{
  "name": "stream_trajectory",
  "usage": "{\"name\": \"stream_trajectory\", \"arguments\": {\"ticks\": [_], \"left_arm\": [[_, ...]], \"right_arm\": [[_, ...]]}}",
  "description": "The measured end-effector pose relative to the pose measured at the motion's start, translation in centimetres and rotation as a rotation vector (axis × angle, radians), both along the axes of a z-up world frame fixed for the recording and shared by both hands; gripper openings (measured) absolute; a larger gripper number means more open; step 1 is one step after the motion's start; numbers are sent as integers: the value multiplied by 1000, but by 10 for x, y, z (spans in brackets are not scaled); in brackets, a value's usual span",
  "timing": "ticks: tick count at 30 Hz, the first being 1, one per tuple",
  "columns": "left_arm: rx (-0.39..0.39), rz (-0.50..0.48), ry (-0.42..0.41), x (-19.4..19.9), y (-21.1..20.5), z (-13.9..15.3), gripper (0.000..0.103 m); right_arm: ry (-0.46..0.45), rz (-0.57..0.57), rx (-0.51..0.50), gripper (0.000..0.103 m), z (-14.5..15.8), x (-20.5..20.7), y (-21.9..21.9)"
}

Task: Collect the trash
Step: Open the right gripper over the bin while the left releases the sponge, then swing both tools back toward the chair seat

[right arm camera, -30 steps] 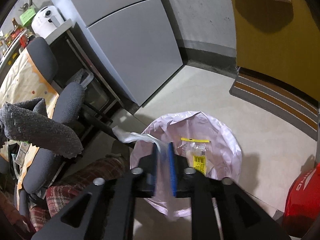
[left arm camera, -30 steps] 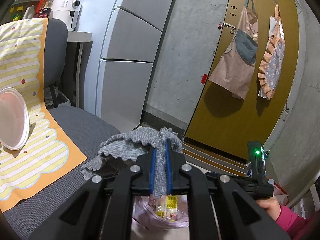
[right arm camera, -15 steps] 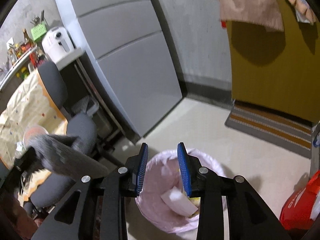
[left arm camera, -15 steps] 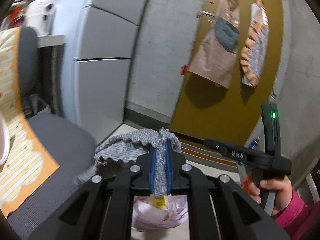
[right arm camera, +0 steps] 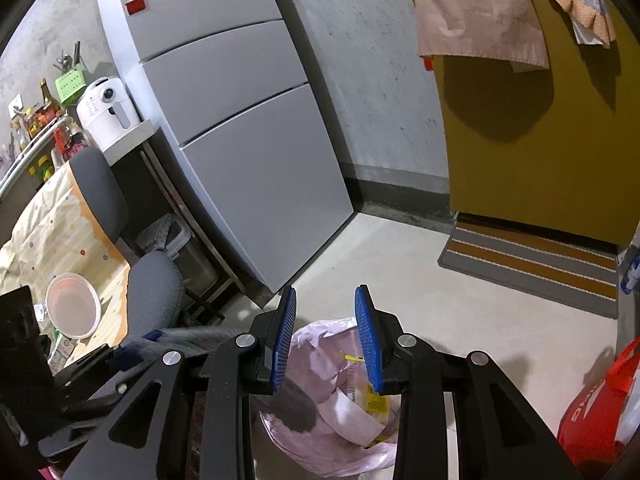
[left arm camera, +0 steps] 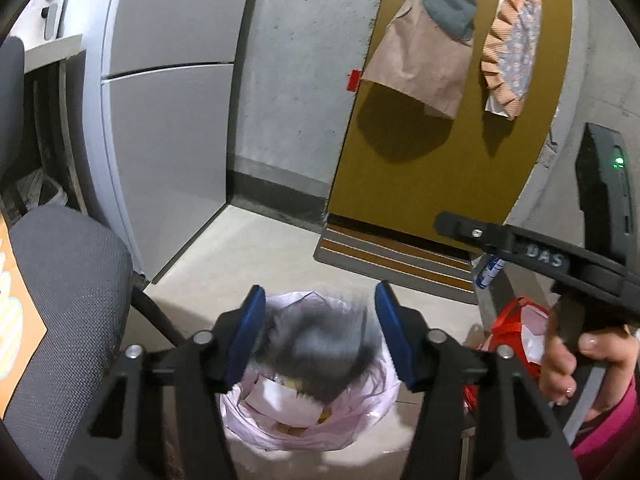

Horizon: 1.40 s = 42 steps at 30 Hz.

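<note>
Chair [left arm camera: 68, 280] left of bag [left arm camera: 280, 428] — red tote [right arm camera: 592, 412] right

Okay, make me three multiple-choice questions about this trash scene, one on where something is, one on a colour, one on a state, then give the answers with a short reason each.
1. Where is the pink trash bag?
A. on the floor below both grippers
B. on the chair seat
C. hanging on the door

2. What colour are the pads of the right gripper?
A. red
B. blue
C. white

3. How does the left gripper stand toward the grey cloth?
A. clamped shut on it
B. open, with the cloth blurred between its fingers
C. open, with no cloth in view

Answers:
1 A: both wrist views look down into the bag on the pale floor.
2 B: both ribbed pads are blue.
3 B: its jaws have just been opening, and the cloth shows blurred over the bag, with no pad pressing on it.
</note>
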State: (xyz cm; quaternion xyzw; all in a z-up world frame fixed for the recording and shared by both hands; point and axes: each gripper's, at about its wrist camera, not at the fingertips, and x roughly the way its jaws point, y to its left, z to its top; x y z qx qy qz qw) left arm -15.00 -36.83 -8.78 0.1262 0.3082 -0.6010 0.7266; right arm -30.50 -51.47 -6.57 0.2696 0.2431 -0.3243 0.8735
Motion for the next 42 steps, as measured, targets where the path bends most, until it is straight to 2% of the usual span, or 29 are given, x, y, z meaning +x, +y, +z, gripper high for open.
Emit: {"name": "stream_trajectory", "arguments": {"ticks": [5,12,18,26,28,32,37,40,42], "left_arm": [[6,45,-20,8,10,-1,56],[-1,208,-77,31,56,10,56],[-11,376,-120,52,120,22,56],[9,604,-185,74,224,37,58],[16,681,-217,82,254,42,64],[27,838,-258,102,313,50,69],[34,1020,-275,128,388,52,87],[45,1087,-293,142,422,49,95],[75,1113,-295,155,439,43,95]], "right_arm": [[-2,15,-3,34,2,4,5],[1,80,-19,33,6,23,26],[11,202,-21,34,10,59,62],[0,434,-40,34,27,131,124],[1,496,-55,35,31,151,143],[6,630,-71,40,36,190,184],[17,753,-93,52,42,226,229],[21,807,-107,56,47,246,254],[22,839,-113,58,50,257,270]]}}
